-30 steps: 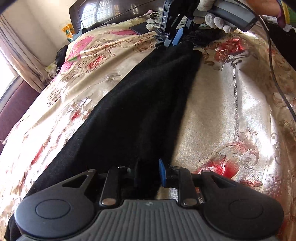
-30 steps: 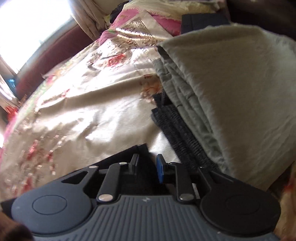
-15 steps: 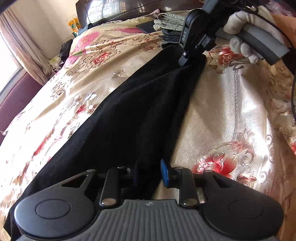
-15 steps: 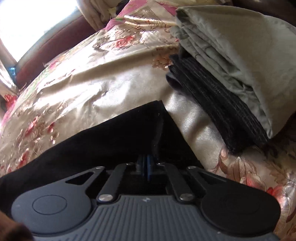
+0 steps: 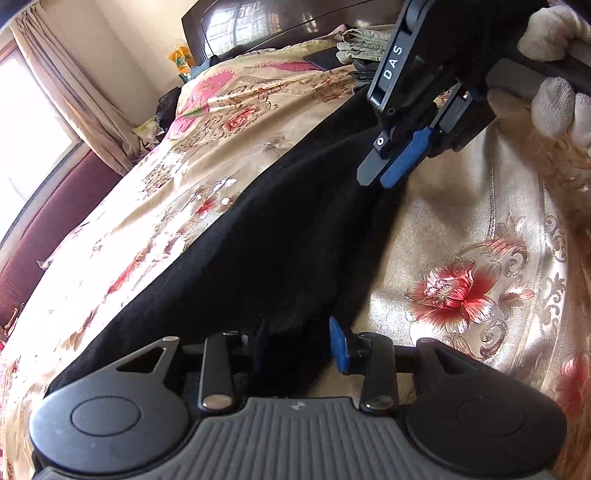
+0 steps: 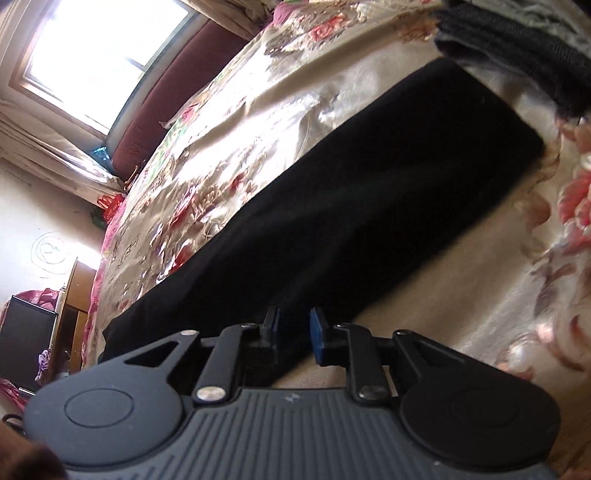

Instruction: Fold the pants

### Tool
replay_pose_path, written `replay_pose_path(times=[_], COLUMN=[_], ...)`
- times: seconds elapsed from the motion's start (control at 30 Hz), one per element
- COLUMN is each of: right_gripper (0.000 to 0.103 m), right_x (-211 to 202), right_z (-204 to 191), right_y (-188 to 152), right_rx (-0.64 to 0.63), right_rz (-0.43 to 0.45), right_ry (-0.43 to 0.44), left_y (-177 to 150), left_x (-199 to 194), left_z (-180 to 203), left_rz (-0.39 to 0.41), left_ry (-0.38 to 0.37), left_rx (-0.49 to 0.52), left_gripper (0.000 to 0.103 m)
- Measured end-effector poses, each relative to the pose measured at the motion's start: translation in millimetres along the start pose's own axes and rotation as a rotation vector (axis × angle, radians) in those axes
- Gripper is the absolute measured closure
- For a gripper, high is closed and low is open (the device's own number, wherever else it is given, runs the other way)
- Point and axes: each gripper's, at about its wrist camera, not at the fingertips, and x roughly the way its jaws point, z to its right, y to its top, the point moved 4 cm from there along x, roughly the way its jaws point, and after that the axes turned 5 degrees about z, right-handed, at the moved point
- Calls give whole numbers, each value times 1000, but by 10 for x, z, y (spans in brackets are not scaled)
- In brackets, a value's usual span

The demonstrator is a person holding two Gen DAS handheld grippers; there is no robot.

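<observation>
Black pants [image 5: 280,236] lie lengthwise on a gold floral bedspread [image 5: 461,229]. In the left wrist view my left gripper [image 5: 299,345] has its jaws wide apart around a bunched near end of the black fabric. The right gripper [image 5: 384,173], held by a white-gloved hand, hovers over the far part of the pants with its fingers close together. In the right wrist view the right gripper [image 6: 293,332] is partly open over the edge of the pants [image 6: 369,206], holding nothing.
A stack of folded clothes, grey-green [image 5: 364,46] over dark knit [image 6: 517,74], sits on the bed beyond the pants. A dark headboard [image 5: 258,26] and curtains [image 5: 74,92] stand behind. A window [image 6: 92,48] and maroon padding [image 6: 173,85] flank the bed.
The right gripper came toward the left one along the pants, shut on the fabric midway, and now its jaws stand apart. The left gripper kept its place.
</observation>
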Motion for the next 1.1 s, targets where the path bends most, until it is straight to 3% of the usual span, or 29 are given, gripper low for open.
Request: replay_pose_path(times=[0.1, 0.23, 0.4, 0.67, 0.8, 1.1], right_gripper=[83, 82, 83, 78, 71, 71], right_x=[115, 69, 198, 116, 213, 206], right_z=[-38, -43, 112, 118, 95, 135], right_y=[-2, 56, 62, 15, 4, 31], right_rx=[52, 61, 137, 123, 143, 216], right_rz=[-15, 10, -32, -35, -41, 80], right_ry=[42, 47, 37, 11, 21, 54], left_y=[26, 52, 77, 125, 134, 170], left_x=[63, 27, 59, 61, 45, 34], left_z=[-6, -42, -105, -152, -167, -126], left_rz=[2, 10, 8, 29, 37, 63], left_ry=[3, -3, -9, -6, -10, -26], left_rx=[-8, -14, -46, -63, -77, -79], left_gripper=[52, 53, 57, 57, 57, 57])
